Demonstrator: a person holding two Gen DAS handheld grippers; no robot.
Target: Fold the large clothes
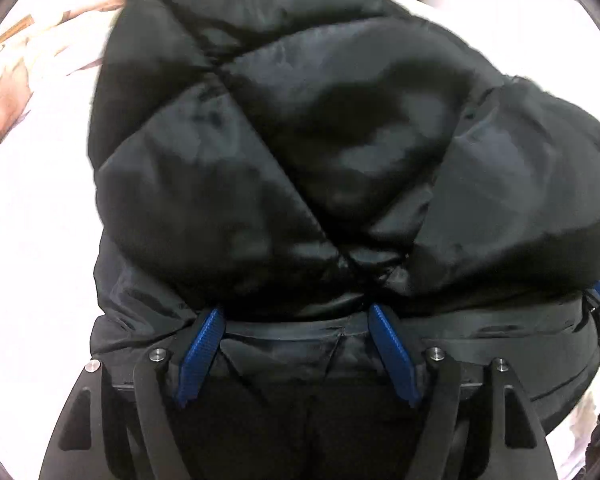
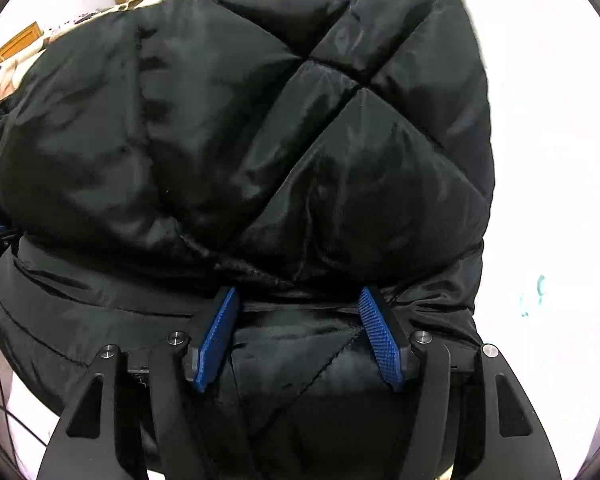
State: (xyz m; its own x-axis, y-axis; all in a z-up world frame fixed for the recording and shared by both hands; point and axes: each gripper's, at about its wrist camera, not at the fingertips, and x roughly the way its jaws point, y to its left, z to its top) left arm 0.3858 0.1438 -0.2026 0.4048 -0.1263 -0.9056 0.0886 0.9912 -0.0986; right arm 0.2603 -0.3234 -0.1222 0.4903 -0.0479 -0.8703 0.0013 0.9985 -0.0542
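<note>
The black quilted jacket (image 1: pixel 300 152) lies bunched in a thick mound on the white bed (image 1: pixel 32 240) right in front of me, its puffy top layer doubled back over the lower layers, and it fills most of both wrist views. I judge it soft and springy rather than heavy: the padding will puff back up when let go, and the shiny shell looks slick, so a shallow pinch on one layer would likely slide off. The best hold, as I see it, is deep on the folded edge nearest me, where several layers stack and the diagonal stitching gives the pads something to bite (a seam crossing seems a safer spot than the middle of a puffed panel). My left hand-held gripper (image 1: pixel 296 312) stands wide, its blue pads (image 1: pixel 392 352) on either side of the near fold, with fabric bulging between them; the tips vanish under the overhanging puff, so I cannot tell whether they press on the cloth or only straddle it. My right hand-held gripper (image 2: pixel 298 294) looks much the same, a little less spread, its pads flanking a thick roll of the same edge, and again I cannot tell whether it truly grips.
</note>
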